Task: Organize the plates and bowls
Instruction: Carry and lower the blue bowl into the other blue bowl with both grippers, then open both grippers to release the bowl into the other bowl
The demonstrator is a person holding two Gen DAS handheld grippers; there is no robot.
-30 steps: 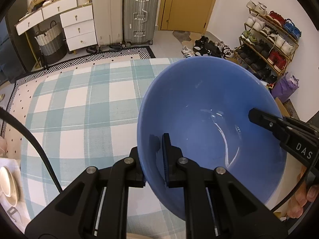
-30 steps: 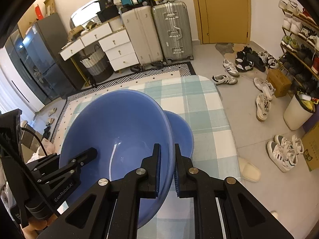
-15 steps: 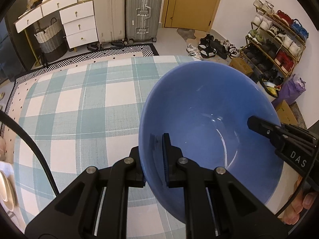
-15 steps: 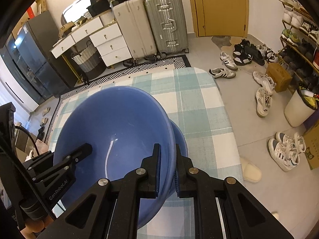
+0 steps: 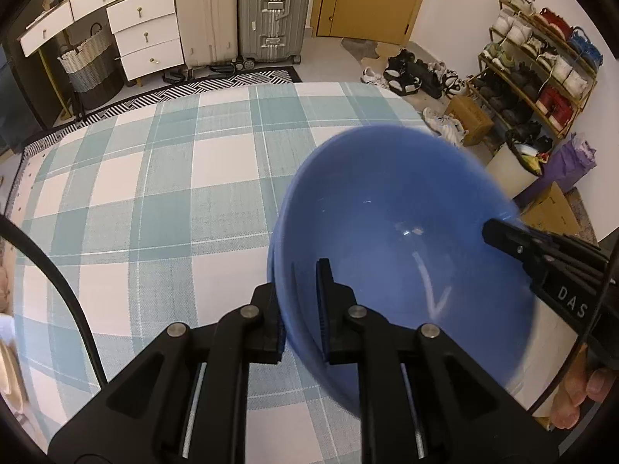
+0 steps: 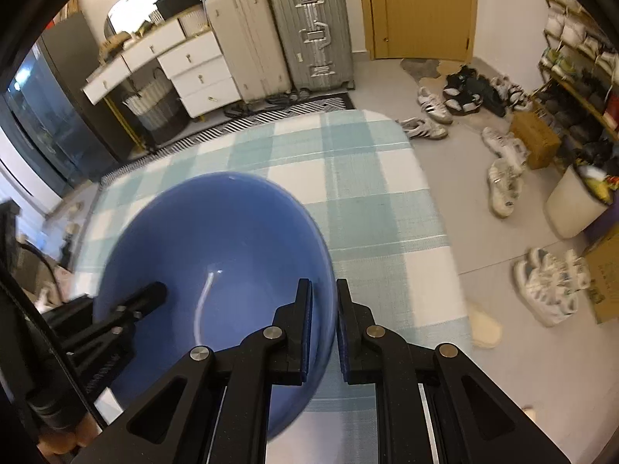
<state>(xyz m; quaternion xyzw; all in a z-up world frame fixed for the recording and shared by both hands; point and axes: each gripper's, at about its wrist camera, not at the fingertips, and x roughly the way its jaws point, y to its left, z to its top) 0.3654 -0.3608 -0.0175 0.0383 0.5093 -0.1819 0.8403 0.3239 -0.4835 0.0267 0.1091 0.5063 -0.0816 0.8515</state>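
Observation:
A large blue bowl (image 5: 402,247) is held between both grippers over the right part of the checked tablecloth (image 5: 162,201). My left gripper (image 5: 300,301) is shut on its near-left rim. My right gripper (image 6: 323,309) is shut on the opposite rim; it shows in the left wrist view as a black finger (image 5: 514,241) on the bowl's right edge. In the right wrist view the bowl (image 6: 216,270) fills the lower left. A second blue rim shows just under the bowl's left edge in the left wrist view. Both views are slightly motion-blurred.
The table's right edge (image 6: 437,208) drops to a floor with scattered shoes (image 6: 503,181). A shoe rack (image 5: 541,65) stands at the right wall, suitcases (image 5: 271,11) and white drawers (image 5: 143,34) at the back. A pale plate edge (image 5: 9,367) shows at far left.
Both grippers have lowered the held bowl onto the smaller blue bowl that lay on the table; that bowl is now almost hidden beneath it. More tablecloth shows in both views.

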